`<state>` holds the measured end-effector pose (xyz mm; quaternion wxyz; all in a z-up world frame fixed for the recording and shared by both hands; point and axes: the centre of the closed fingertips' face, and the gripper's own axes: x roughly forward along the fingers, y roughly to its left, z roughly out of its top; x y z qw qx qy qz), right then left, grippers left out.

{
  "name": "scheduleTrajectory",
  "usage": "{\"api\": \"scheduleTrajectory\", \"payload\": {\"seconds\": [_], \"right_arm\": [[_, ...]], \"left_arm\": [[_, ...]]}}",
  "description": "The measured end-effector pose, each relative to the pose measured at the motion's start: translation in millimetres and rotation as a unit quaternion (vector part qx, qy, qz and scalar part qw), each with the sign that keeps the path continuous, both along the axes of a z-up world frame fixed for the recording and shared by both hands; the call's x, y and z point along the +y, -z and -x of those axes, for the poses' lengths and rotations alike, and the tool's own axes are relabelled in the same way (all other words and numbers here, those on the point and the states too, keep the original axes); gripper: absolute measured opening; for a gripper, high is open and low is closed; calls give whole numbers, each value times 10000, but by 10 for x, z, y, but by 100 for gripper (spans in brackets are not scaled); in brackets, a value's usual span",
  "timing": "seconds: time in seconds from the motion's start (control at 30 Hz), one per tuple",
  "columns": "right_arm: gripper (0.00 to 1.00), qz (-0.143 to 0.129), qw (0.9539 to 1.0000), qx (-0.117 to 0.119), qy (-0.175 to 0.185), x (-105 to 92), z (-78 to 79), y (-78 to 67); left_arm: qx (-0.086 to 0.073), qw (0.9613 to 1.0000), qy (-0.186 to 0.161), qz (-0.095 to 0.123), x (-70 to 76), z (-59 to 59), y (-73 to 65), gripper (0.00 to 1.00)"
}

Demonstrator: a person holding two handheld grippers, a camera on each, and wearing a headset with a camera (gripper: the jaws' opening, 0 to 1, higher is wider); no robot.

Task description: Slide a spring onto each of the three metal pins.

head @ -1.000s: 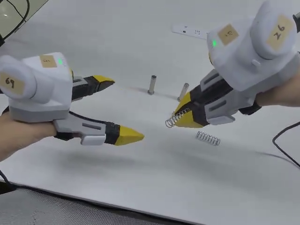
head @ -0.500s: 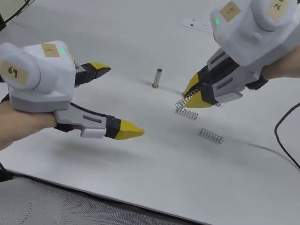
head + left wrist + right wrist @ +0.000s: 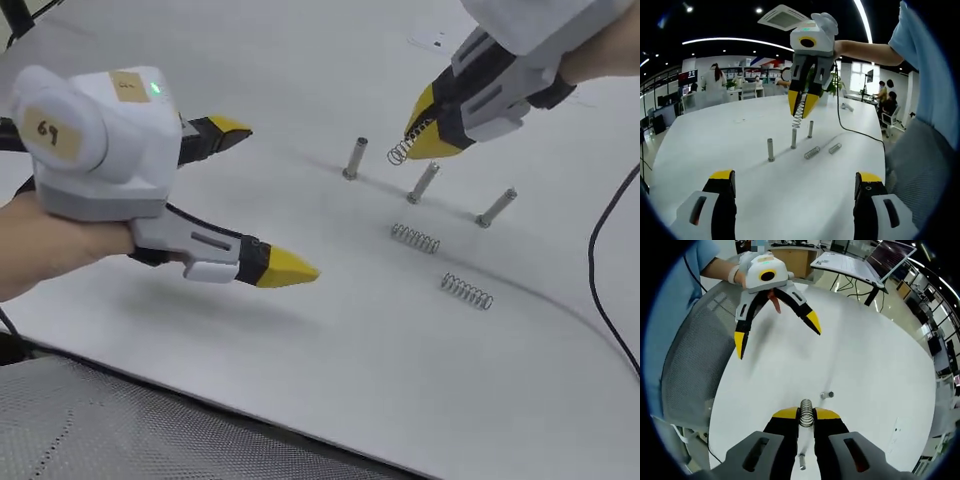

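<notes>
On the smooth white table [image 3: 300,380] three short, cylindrical metal pins [image 3: 352,158] stand bare in a slanted row. Over the middle pin [image 3: 794,138] the right gripper [image 3: 425,140] pinches a thin wire coil spring [image 3: 400,152] between its closed, wedge-shaped yellow tips. The coil hangs down toward that pin and seems just clear of its top. A second spring [image 3: 414,238] and a third spring [image 3: 467,291] lie flat near the pins. The left gripper [image 3: 258,197] hovers well apart, its pointed yellow-tipped jaws spread wide and empty.
</notes>
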<state>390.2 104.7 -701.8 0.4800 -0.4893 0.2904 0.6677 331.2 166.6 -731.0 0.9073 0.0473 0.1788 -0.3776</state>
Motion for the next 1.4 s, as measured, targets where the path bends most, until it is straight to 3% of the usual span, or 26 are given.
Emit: {"api": "scheduleTrajectory", "payload": {"seconds": [0.1, 0.33, 0.73, 1.13, 1.4], "right_arm": [[8, 26, 10000, -19, -51, 68, -37, 24], [8, 301, 9988, -307, -227, 128, -233, 130], [8, 476, 9978, -351, -310, 219, -377, 182], [8, 669, 9964, -311, -410, 263, -437, 266], [8, 719, 9960, -260, -468, 280, -378, 280]], "left_arm": [[-10, 10000, 29, -40, -4, 7, 5, 97], [3, 9999, 53, -103, 9, 0, 26, 97], [73, 9999, 90, -115, 10, -11, 71, 95], [88, 9999, 89, -117, 23, -16, 92, 94], [101, 9999, 71, -105, 40, -18, 98, 93]]}}
